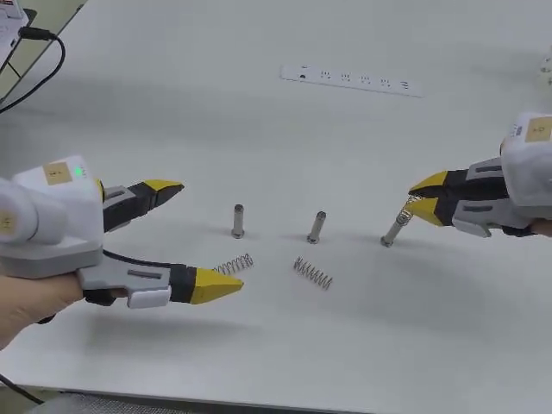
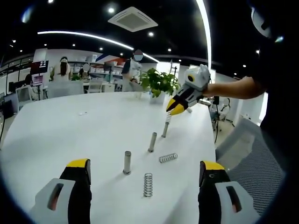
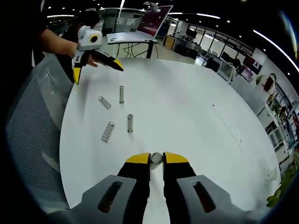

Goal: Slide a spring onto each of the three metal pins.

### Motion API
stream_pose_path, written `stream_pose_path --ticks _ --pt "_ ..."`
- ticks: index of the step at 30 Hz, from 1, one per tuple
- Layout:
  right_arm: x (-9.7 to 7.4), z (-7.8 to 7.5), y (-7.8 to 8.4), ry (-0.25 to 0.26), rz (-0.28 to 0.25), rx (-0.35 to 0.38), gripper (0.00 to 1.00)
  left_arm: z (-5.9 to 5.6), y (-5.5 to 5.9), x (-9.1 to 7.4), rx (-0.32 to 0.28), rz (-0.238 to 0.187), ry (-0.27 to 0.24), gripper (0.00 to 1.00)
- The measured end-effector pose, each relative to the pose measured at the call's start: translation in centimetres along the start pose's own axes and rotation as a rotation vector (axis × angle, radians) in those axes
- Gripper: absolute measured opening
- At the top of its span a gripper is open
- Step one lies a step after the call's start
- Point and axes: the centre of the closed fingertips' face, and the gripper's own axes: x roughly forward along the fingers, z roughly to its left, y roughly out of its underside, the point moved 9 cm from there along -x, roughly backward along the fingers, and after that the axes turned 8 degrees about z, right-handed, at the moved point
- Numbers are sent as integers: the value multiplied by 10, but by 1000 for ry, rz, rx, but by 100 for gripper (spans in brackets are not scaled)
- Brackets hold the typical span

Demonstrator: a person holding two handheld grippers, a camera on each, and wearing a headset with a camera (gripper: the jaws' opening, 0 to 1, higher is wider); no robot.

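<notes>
White surface (image 1: 129, 112) carries three metal pins, standing in a row from left to right across its middle: the left pin (image 1: 238, 221), the middle pin (image 1: 316, 227) and the right pin (image 1: 394, 231), each set apart from the next. There are three springs. Two lie flat on the near side of the row: the left spring (image 1: 233, 265) just near of the left pin, and the middle spring (image 1: 312, 273) just near of the middle pin. The third spring (image 1: 406, 210) is pinched in the right claw (image 1: 419, 196), whose two yellow-tipped jaws are clamped on it at the top of the right pin. The spring's lower end meets the pin's tip, though whether it is already over the tip I cannot tell. In the right gripper view the round coil end of this spring shows between the two jaw tips. The left claw (image 1: 205, 235) hovers at the left end of the row with its jaws spread wide apart, the near jaw tip just beside the left spring. One white power strip (image 1: 349, 79) lies on the far side of the surface, and one black cable (image 1: 43, 53) curls at the far left corner.
</notes>
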Motion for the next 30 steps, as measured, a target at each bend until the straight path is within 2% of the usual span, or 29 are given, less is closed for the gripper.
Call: stream_pose_path --ticks 30 --pt "21 5 14 -18 46 18 8 2 4 -1 -1 13 -9 94"
